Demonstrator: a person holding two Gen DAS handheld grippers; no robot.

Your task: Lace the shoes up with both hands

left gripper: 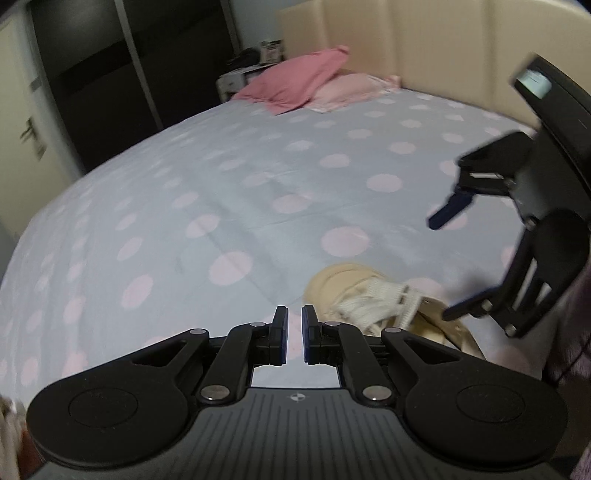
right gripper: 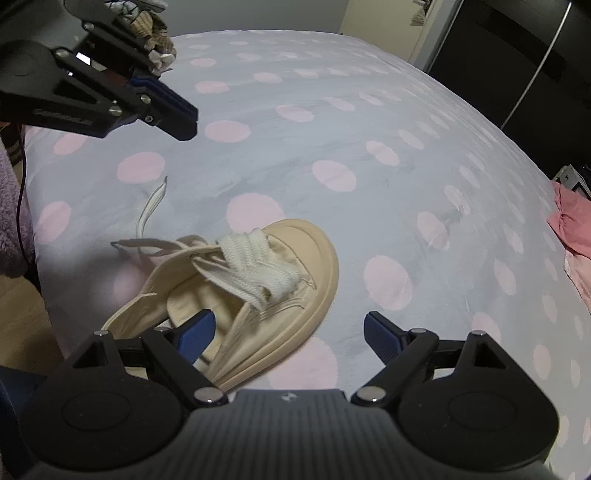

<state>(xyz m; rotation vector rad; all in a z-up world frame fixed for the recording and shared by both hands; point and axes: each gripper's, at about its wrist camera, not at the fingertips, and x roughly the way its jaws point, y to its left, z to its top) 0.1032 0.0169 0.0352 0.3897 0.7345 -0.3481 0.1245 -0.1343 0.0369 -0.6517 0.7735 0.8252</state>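
Note:
A beige shoe [right gripper: 321,254] lies on its side on the bed, with wide white laces [right gripper: 258,266] crossed loosely over its tongue. Two loose lace ends [right gripper: 151,206] trail off to the left on the sheet. My right gripper [right gripper: 288,332] is open wide just above the shoe's heel opening, nothing between its fingers. My left gripper [right gripper: 183,118] hovers up and to the left of the shoe, pads nearly together and empty. In the left wrist view the shoe [left gripper: 332,288] sits just right of the left gripper [left gripper: 294,332], and the right gripper [left gripper: 448,264] hangs open above it.
The bed has a pale blue sheet with pink dots [left gripper: 221,192]. Pink pillows [left gripper: 306,85] lie by the beige headboard [left gripper: 424,44]. A dark wardrobe [left gripper: 92,74] stands beyond the bed. A heap of clothes [right gripper: 155,33] lies at the bed's far corner.

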